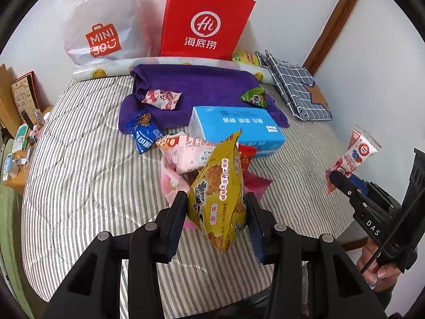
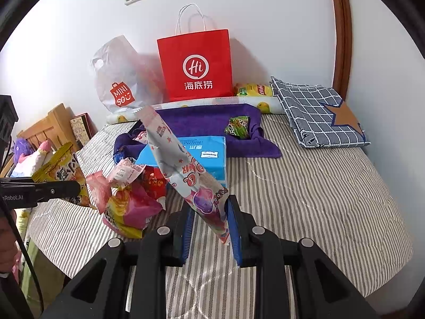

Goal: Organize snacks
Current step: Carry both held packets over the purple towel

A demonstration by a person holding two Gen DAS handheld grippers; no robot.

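Two packets held: we have one snack in each gripper, both lifted above the striped bed (image 1: 79,186).
Left gripper (image 1: 216,210): its fingers are closed on the crinkly yellow foil snack bag (image 1: 217,186), gripped low across its puffed body.
Right gripper (image 2: 209,220): its fingers are clamped tight on the long white-and-pink printed snack sachet (image 2: 183,170), near its lower end.
Handling: we judge both light, soft and slippery; contents likely crush easily, so the flat sealed edges are the safer hold.
Loose pile: pink, red and yellow wrappers (image 2: 132,207) lie beside the blue tissue pack (image 1: 236,125).
Purple towel (image 1: 196,90): it carries a green packet (image 1: 255,97).
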